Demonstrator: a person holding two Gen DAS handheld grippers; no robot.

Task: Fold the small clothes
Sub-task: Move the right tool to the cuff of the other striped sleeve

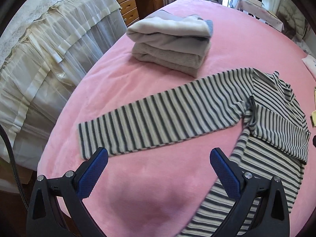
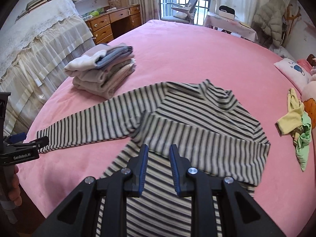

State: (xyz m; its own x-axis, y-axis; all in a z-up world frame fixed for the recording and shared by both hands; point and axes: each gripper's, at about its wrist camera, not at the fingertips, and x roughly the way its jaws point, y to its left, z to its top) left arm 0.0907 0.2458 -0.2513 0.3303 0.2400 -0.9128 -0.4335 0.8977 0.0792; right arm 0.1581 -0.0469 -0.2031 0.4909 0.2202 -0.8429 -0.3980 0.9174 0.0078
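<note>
A grey-and-white striped long-sleeved shirt (image 2: 197, 118) lies flat on the pink bed (image 2: 197, 49). One sleeve is folded across its chest. The other sleeve (image 1: 158, 118) stretches straight out to the left. My left gripper (image 1: 159, 154) is wide open above bare pink cover, just short of that sleeve's cuff (image 1: 86, 138), with nothing between its fingers. In the right wrist view the left gripper (image 2: 33, 139) shows at the left edge beside the cuff, held by a hand (image 2: 13, 187). My right gripper (image 2: 159, 148) hovers over the folded sleeve's lower edge, its jaws a narrow gap apart, pinching nothing.
A stack of folded grey, white and blue clothes (image 2: 102, 71) sits at the bed's far left. Loose yellow and green garments (image 2: 296, 130) and a pillow (image 2: 292, 73) lie at the right. A lace-covered piece of furniture (image 1: 39, 49) stands left of the bed, wooden drawers (image 2: 110, 25) behind.
</note>
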